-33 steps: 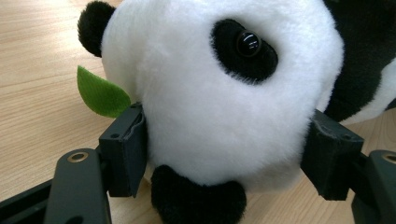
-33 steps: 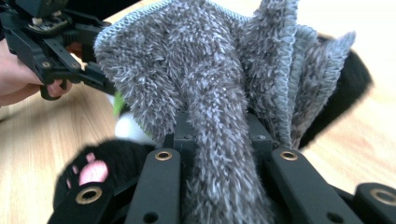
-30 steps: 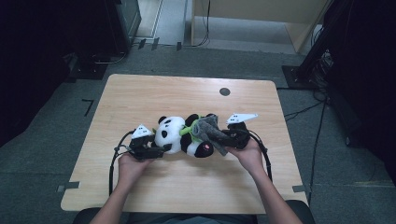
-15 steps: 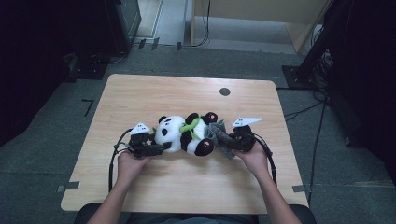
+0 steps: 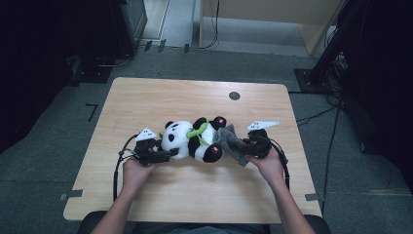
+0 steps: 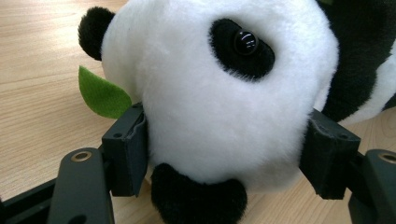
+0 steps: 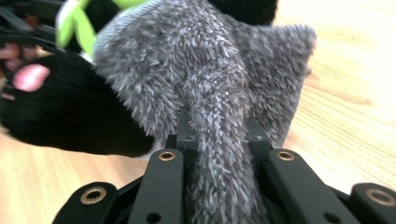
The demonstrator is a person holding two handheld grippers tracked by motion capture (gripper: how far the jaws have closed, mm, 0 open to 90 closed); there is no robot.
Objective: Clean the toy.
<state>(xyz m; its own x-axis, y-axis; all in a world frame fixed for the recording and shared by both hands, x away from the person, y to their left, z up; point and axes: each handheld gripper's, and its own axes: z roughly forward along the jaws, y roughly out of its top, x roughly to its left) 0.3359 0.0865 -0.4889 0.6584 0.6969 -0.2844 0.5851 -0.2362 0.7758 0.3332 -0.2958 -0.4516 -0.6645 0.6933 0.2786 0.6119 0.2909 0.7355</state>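
Right gripper (image 5: 242,146) pulled rightward, jaws pinching grey fuzzy cloth (image 5: 229,142) off panda plush (image 5: 192,140); left gripper (image 5: 163,155) jaws clamp its head.

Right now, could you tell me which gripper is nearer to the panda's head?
Left. The left gripper grips the panda's head; the right gripper pinches grey cloth by its feet.

Light wooden table (image 5: 160,97) with a dark round spot (image 5: 234,95) near its far edge, bearing a plush panda (image 5: 187,140) on its side and a grey fuzzy cloth (image 5: 229,143) touching it.
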